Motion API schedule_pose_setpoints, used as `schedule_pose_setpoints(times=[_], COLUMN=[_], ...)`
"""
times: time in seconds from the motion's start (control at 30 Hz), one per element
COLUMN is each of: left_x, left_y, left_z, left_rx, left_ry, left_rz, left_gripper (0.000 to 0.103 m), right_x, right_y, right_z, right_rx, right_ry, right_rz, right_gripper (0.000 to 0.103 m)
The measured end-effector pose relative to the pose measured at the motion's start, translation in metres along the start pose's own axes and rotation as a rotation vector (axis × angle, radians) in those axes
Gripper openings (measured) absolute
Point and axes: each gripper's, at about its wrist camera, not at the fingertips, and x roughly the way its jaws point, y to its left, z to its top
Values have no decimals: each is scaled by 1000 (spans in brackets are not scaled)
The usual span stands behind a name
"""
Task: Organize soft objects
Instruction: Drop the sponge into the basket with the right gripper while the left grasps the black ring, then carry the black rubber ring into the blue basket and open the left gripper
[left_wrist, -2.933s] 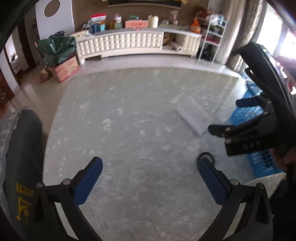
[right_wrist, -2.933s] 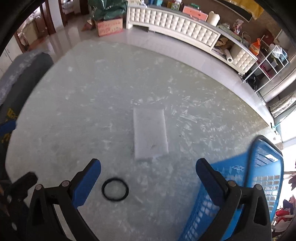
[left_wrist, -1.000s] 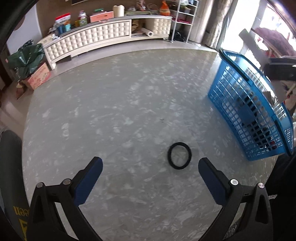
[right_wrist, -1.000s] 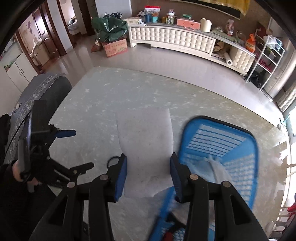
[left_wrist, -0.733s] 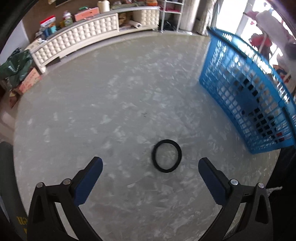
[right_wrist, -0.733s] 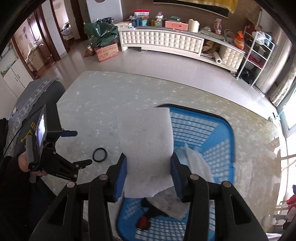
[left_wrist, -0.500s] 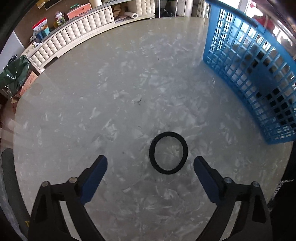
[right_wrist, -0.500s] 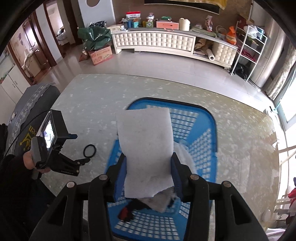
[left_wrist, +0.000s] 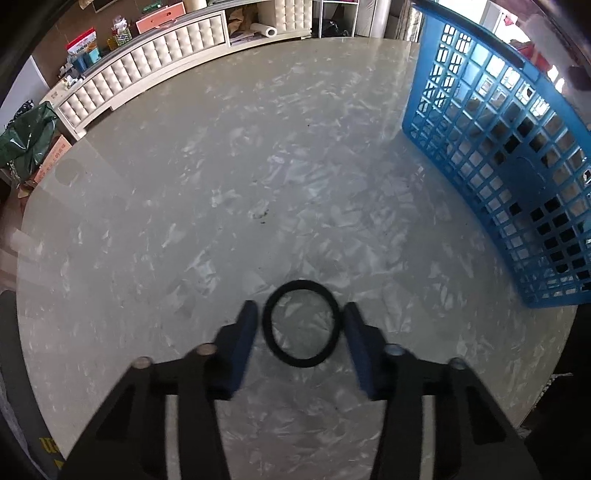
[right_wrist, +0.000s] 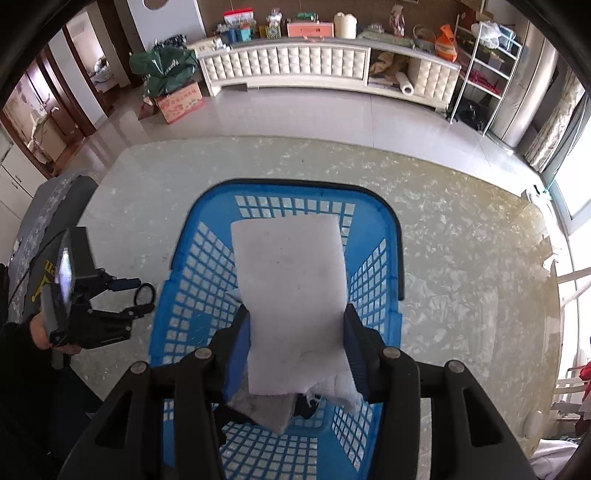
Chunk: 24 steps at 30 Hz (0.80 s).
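Note:
A black elastic ring (left_wrist: 301, 324) lies flat on the marble table (left_wrist: 221, 177). My left gripper (left_wrist: 299, 317) is low over it, its blue fingers (left_wrist: 242, 339) partly closed on either side of the ring, close to its edges. From the right wrist view the ring (right_wrist: 144, 294) sits between the left gripper's tips. My right gripper (right_wrist: 295, 321) is shut on a white foam sheet (right_wrist: 291, 295) and holds it above the open blue basket (right_wrist: 391, 229). Grey and white cloths (right_wrist: 266, 410) lie in the basket.
The blue basket (left_wrist: 517, 155) stands at the table's right side, near the ring. A grey chair back (right_wrist: 51, 206) stands at the table's left edge. A white cabinet (right_wrist: 295, 66), a cardboard box and a wire shelf stand across the floor.
My left gripper has dropped down to the ring and its fingers have narrowed around it. My right gripper has carried the foam sheet from the table's side to over the basket.

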Motion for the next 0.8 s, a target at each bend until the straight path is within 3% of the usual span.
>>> schedule_pose_setpoints(times=[0.23,0.4,0.57,0.67,0.73,0.8], left_x=[-3,-6,-30,-45,-55,-67], left_y=[-5,3,-2,-7,-10,-14], left_z=[7,5,1,2,1,2], left_rx=[-13,-36,-22,-22,-24,-25], left_ry=[9,15,-36,-68,-87,-111], left_rz=[-27,-50,-59,-67,-67,-87], left_gripper=[10,9,9,9,9,9], right_x=[29,45,54,53,52,49], right_y=[5,10,19,24,28,35], right_z=[12,16,13,10,11,5], right_rx=[12,23,24,15,2,-6], right_ry=[99,151,172,187,187,176], right_rz=[-39,-58,-95,-104,-119,-120], right_gripper=[47,50,52,58,74,81])
